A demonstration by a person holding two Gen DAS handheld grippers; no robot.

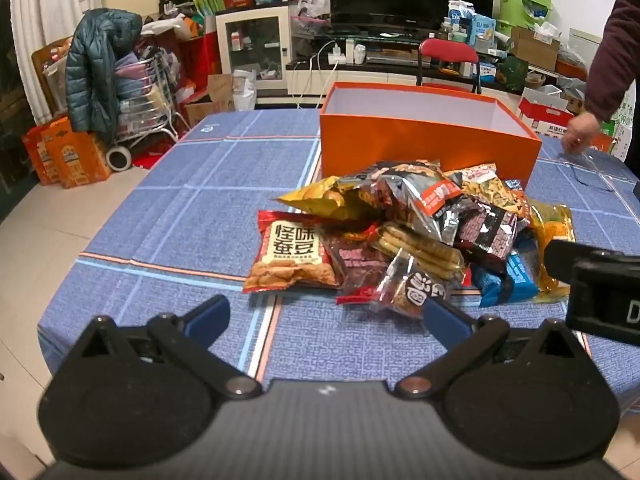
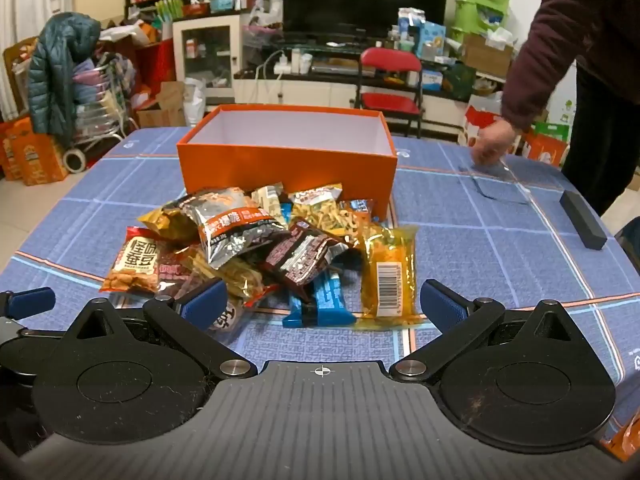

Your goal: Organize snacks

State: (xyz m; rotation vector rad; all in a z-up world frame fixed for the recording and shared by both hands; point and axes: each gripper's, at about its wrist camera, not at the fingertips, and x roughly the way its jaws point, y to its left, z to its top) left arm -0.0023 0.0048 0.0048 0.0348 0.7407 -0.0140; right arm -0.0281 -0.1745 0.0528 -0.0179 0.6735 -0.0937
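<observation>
A heap of snack packets (image 1: 404, 236) lies on the blue checked tablecloth (image 1: 192, 216) in front of an open, empty orange box (image 1: 424, 140). The heap (image 2: 256, 240) and the box (image 2: 288, 164) also show in the right wrist view. A red bean packet (image 1: 290, 256) lies at the heap's left. A yellow packet with a barcode (image 2: 390, 272) and a blue bar (image 2: 320, 300) lie at its right front. My left gripper (image 1: 326, 316) is open and empty, just short of the heap. My right gripper (image 2: 322, 304) is open and empty, over the heap's near edge.
A person in a dark red sleeve stands at the table's far right, hand (image 2: 490, 144) on a clear plastic sheet. A black bar (image 2: 582, 220) lies on the cloth at right. A red chair (image 2: 390, 84) stands behind the box.
</observation>
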